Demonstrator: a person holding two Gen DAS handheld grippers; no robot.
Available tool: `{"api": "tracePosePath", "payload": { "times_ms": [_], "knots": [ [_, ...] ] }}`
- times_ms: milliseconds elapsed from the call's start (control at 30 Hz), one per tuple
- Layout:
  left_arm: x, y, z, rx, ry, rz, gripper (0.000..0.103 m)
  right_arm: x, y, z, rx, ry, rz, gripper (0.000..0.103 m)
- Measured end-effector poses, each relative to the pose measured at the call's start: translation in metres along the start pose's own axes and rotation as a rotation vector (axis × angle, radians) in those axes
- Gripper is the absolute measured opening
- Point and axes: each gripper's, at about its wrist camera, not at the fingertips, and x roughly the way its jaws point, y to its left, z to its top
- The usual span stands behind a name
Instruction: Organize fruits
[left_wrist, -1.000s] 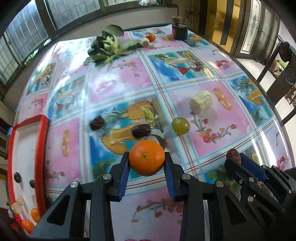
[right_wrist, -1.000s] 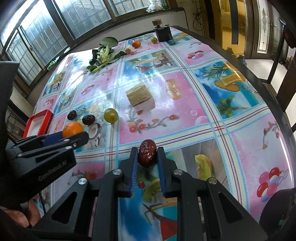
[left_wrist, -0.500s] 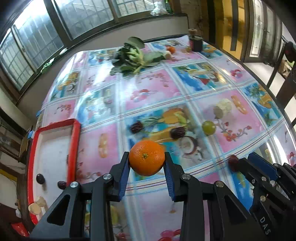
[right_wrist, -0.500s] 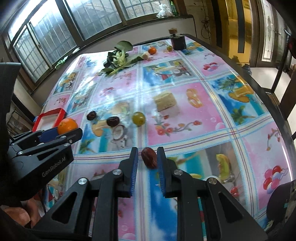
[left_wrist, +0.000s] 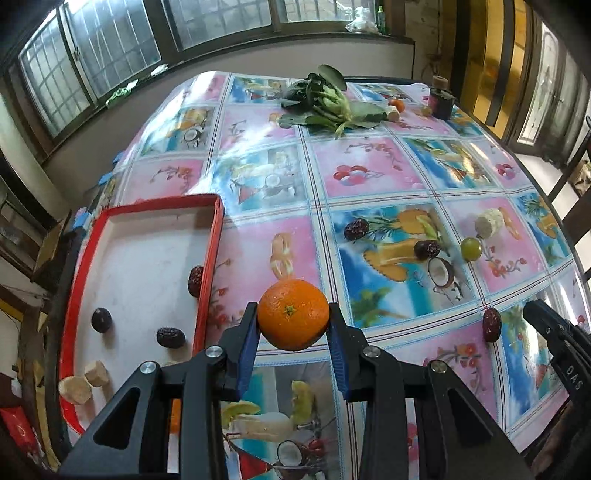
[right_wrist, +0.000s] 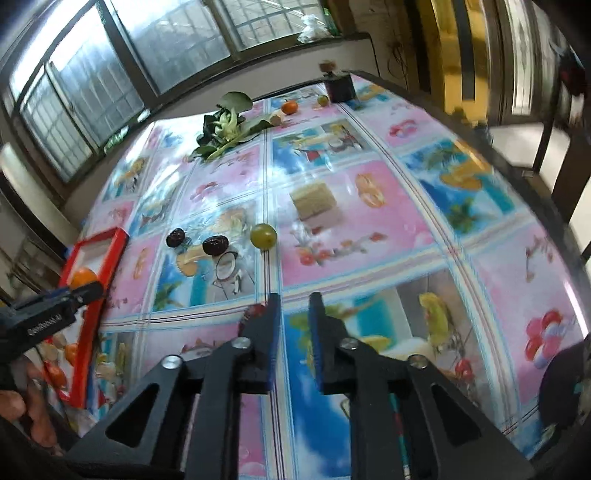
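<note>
Orange (left_wrist: 293, 314) between left hand-held gripper (left_wrist: 293, 332) fingers

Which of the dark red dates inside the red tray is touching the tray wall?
The date at the right wall of the red tray. The other two dates lie on the white floor, away from the walls.

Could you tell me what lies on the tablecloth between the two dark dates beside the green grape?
Nothing solid: in the left wrist view, only printed tablecloth separates the far date from the date beside the green grape.
</note>
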Motion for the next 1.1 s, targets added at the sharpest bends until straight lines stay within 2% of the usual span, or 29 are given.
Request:
{"api": "tracePosePath", "payload": {
  "times_ms": [67,100,133,167,200,267,333,433,833,1100],
  "knots": [
    [0.005,0.0,-0.002,-0.002,0.013,-0.008,0.035,-0.002,0.004,-0.002,-0.013,-0.002,0.026,0.02],
    [0.008,-0.001,-0.003,-0.002,0.018,-0.015,0.035,-0.003,0.01,-0.002,-0.029,-0.01,0.036,0.027],
    [0.009,-0.001,-0.004,-0.005,0.021,-0.025,0.035,-0.002,0.018,-0.002,-0.049,-0.014,0.043,0.041],
    [0.01,-0.002,-0.004,-0.007,0.023,-0.033,0.035,0.001,0.028,-0.002,-0.082,-0.011,0.027,0.046],
    [0.011,-0.001,-0.005,-0.007,0.027,-0.036,0.035,0.005,0.034,-0.002,-0.106,-0.007,0.006,0.048],
    [0.013,0.0,-0.006,-0.007,0.033,-0.042,0.035,0.014,0.044,-0.003,-0.139,0.013,0.014,0.047],
    [0.012,0.0,-0.007,-0.006,0.034,-0.047,0.035,0.024,0.05,-0.005,-0.17,0.044,-0.051,0.035],
    [0.013,0.002,-0.007,-0.009,0.034,-0.054,0.035,0.036,0.048,-0.011,-0.188,0.091,-0.107,0.023],
    [0.011,0.005,-0.006,0.005,0.031,-0.061,0.035,0.034,0.055,-0.011,-0.205,0.101,-0.126,0.022],
    [0.0,0.021,-0.007,-0.013,0.006,-0.045,0.035,0.024,0.09,-0.001,-0.225,0.089,-0.045,0.023]
  ]
}}
